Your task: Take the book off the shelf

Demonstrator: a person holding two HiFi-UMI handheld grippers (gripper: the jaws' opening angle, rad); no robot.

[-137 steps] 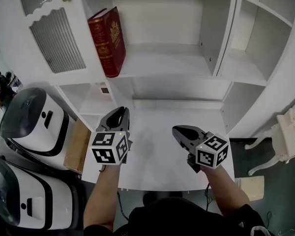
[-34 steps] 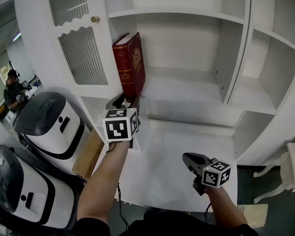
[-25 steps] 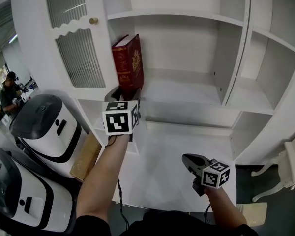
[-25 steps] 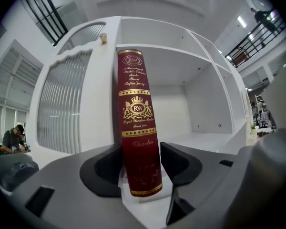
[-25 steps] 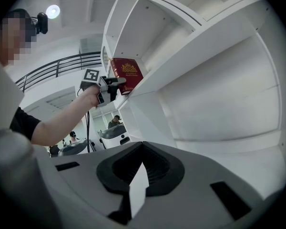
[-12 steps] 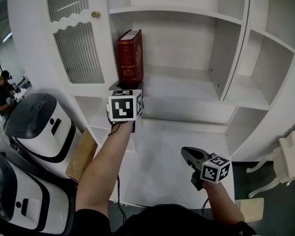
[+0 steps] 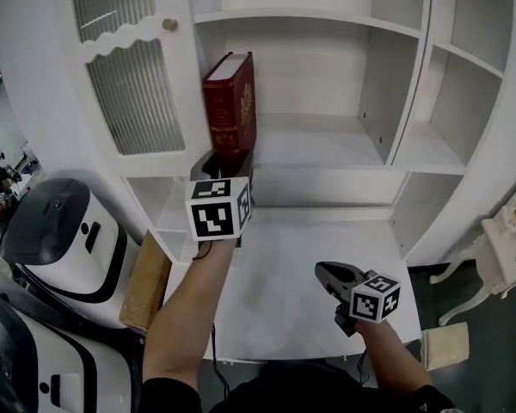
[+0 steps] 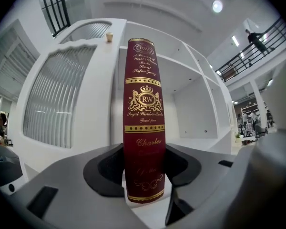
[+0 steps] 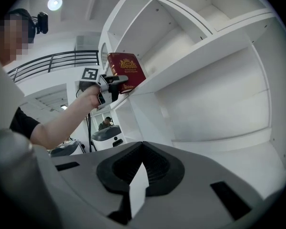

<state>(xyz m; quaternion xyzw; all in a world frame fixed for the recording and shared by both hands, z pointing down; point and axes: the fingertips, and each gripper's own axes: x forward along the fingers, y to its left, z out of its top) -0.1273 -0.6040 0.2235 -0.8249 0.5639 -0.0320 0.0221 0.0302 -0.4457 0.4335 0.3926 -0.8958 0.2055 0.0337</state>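
Note:
A thick dark-red book (image 7: 232, 101) with gold lettering stands on the white shelf (image 7: 327, 144), close to the compartment's left wall. My left gripper (image 7: 228, 157) points level at the foot of its spine. In the left gripper view the book (image 8: 144, 123) fills the gap of the left gripper (image 8: 144, 171). The jaws have just been closing, and the dark pads (image 8: 109, 171) lie against both sides of the spine. My right gripper (image 7: 322, 271) hangs low over the desk (image 7: 275, 231), shut and empty. The right gripper view shows the book (image 9: 126, 73) and the left gripper (image 9: 115, 81) far off.
A ribbed-glass cabinet door (image 7: 129, 84) stands left of the book's compartment. More open white compartments (image 7: 430, 136) lie to the right. Two white machines (image 7: 52, 231) and a cardboard box (image 7: 146, 282) sit left of the desk. A small white side table (image 7: 507, 239) stands at the right.
The left gripper has risen from the desk to the book's foot. The book has gone from leaning to nearly upright. The right gripper has stayed low over the desk.

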